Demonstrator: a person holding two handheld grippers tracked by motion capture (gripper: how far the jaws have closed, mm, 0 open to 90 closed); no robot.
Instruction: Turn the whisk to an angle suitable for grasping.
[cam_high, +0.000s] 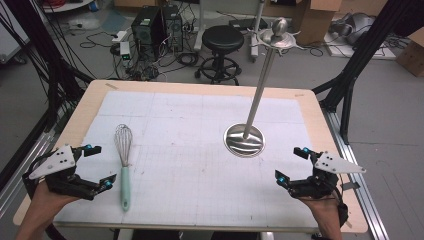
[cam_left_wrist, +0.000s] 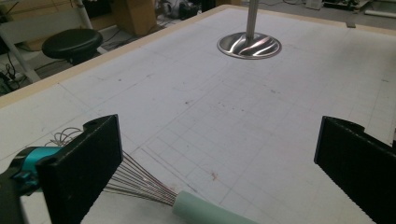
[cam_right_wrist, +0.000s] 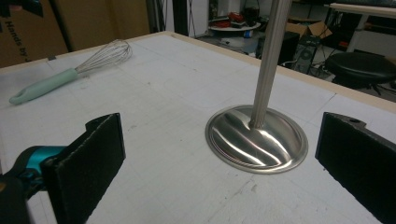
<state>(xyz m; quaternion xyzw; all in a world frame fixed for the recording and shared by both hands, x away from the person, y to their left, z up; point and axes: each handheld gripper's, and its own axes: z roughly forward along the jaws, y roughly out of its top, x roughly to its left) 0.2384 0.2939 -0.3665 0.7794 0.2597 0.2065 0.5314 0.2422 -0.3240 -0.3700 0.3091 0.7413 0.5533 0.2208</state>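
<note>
Just right of our left gripper (cam_high: 95, 167), jaws spread and empty, lies the whisk (cam_high: 123, 165) on the worktop (cam_high: 200, 150), untouched. Right gripper (cam_high: 292, 165), also spread, faces the stand (cam_right_wrist: 257, 140); nothing lifted yet. High view gives the stand's hooked top; the gripper views cut it off.

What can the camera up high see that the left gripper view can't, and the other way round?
High view: the left tool and right tool seen from outside, both open and holding nothing, plus the stand's hooked top. Left gripper view: up close, the wires joining the mint handle, right beside one black jaw. Both: the whisk, the stand's round base, the white mat and the black stool.
</note>
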